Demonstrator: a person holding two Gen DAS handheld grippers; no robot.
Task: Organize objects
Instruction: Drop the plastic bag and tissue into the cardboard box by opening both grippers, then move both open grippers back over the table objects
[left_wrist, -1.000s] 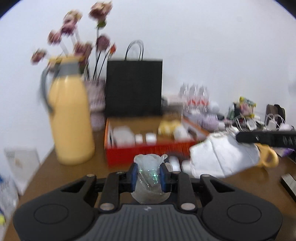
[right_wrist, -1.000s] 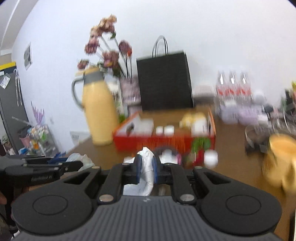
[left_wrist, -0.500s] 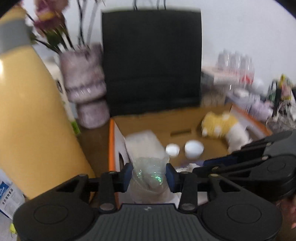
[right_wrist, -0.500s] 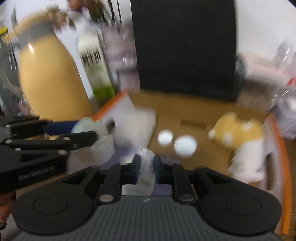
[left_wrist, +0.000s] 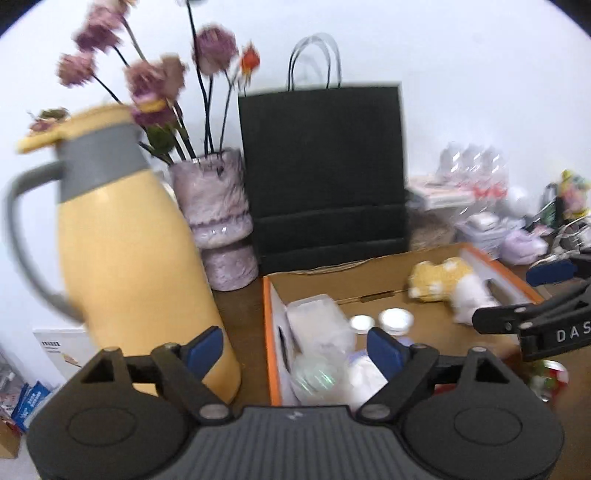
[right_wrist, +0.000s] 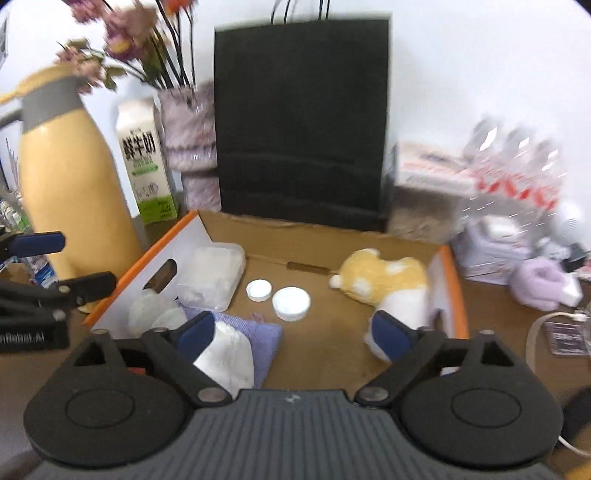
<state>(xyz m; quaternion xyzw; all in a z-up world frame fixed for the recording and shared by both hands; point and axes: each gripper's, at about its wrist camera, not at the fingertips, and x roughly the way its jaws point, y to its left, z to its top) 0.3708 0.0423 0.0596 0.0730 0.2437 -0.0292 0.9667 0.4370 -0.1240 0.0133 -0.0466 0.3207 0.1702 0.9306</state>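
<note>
An orange-edged cardboard box sits on the brown table. In it lie a clear plastic bag, a white face mask on a purple cloth, a clear plastic tub, two white lids and a yellow-white plush toy. My left gripper is open and empty above the box's near left corner. My right gripper is open and empty above the box's front.
A yellow jug stands left of the box. A purple vase with flowers, a milk carton and a black paper bag stand behind. Water bottles and clutter lie right.
Both grippers have opened and pulled back. The plastic bag left my left gripper and the face mask left my right gripper; both now lie in the box.
</note>
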